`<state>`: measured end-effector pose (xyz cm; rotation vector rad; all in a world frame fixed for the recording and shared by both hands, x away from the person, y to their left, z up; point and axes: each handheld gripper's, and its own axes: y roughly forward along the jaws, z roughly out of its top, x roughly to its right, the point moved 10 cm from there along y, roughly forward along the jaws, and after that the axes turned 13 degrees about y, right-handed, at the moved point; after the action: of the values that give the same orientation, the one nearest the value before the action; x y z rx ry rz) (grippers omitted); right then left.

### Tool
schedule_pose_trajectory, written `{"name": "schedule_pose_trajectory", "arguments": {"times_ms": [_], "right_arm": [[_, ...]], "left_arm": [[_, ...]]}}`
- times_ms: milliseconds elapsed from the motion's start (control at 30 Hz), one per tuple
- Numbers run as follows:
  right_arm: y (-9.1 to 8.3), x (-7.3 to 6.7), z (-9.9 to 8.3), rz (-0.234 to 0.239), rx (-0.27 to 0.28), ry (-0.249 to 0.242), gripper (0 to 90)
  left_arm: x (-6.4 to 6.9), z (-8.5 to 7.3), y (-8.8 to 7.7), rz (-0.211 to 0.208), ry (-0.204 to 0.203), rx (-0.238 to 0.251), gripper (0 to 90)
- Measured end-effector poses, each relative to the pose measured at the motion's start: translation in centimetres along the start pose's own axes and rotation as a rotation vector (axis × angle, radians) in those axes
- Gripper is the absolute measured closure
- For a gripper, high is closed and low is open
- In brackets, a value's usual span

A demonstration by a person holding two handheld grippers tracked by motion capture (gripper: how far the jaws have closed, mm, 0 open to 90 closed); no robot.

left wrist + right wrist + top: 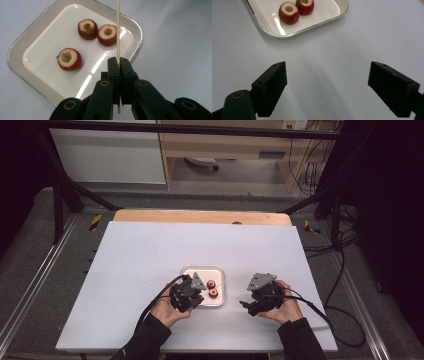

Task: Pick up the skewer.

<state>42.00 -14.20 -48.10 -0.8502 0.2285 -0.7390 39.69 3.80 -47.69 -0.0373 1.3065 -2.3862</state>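
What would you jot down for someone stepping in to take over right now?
Left gripper: shut on a thin wooden skewer, held over the white tray.
Right gripper: open, nothing between its jaws, over bare table beside the tray.
In the tray: three red cored fruit pieces, hollow side up.
Done: skewer picked up.
Left: nothing is on the skewer yet; probably thread the pieces on.

The tray (30,42) is glossy white inside, throwing bright glare streaks, with a shiny metal-looking rim. The 3 fruit pieces (69,59) have smooth red skin and pale, moist-looking cut tops. The skewer (118,30) looks like light, matt wood. The table (332,50) is smooth, matt pale grey. The left tongs (119,65) are matt black plastic with brass-coloured rivets.
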Motion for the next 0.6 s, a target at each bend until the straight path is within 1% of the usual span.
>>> {"name": "schedule_pose_trajectory", "arguments": {"times_ms": [33,67,100,133,167,200,233,300,367,467,500,533,600], "right_arm": [[0.1,0.0,0.0,0.001,-0.003,0.017,14.2],[0.1,-0.1,0.1,0.010,-0.002,0.037,13.7],[0.2,-0.1,0.1,0.018,-0.002,0.058,12.1],[0.2,-0.1,0.2,0.023,0.001,0.081,10.4],[0.2,-0.1,0.2,0.023,0.001,0.081,10.4],[0.3,-0.1,0.5,0.036,0.008,0.120,8.5],[0.3,0.0,0.6,0.036,0.013,0.128,7.7],[0.4,0.0,0.9,0.047,0.021,0.152,6.0],[0.5,0.0,1.1,0.058,0.020,0.185,4.5],[0.6,-0.1,1.2,0.064,0.010,0.200,3.2],[0.7,-0.2,1.2,0.060,-0.001,0.199,2.6],[0.8,-0.3,1.3,0.060,-0.019,0.195,2.3],[0.9,-0.6,1.6,0.067,-0.022,0.205,2.2]], "left_arm": [[0.0,0.0,0.0,0.000,0.000,0.000,88.5],[-0.3,-0.3,-0.4,0.034,-0.031,0.031,88.5],[-0.3,-0.3,-0.4,0.034,-0.031,0.031,88.5],[-0.3,-0.4,-0.5,0.041,-0.048,0.048,88.5],[-0.4,-0.6,-0.7,0.052,-0.056,0.060,88.5],[-0.7,-1.1,-0.9,0.074,-0.090,0.084,88.5],[-0.7,-1.1,-0.9,0.074,-0.090,0.084,88.5],[-0.8,-1.6,-1.1,0.081,-0.108,0.097,88.5],[-0.9,-2.1,-1.5,0.098,-0.137,0.127,88.5],[-0.9,-2.6,-2.1,0.119,-0.167,0.181,88.5],[-0.9,-2.7,-2.3,0.127,-0.169,0.197,88.5],[-0.8,-3.1,-2.5,0.134,-0.184,0.220,88.5],[-0.7,-3.3,-2.5,0.142,-0.192,0.226,88.5]]}}
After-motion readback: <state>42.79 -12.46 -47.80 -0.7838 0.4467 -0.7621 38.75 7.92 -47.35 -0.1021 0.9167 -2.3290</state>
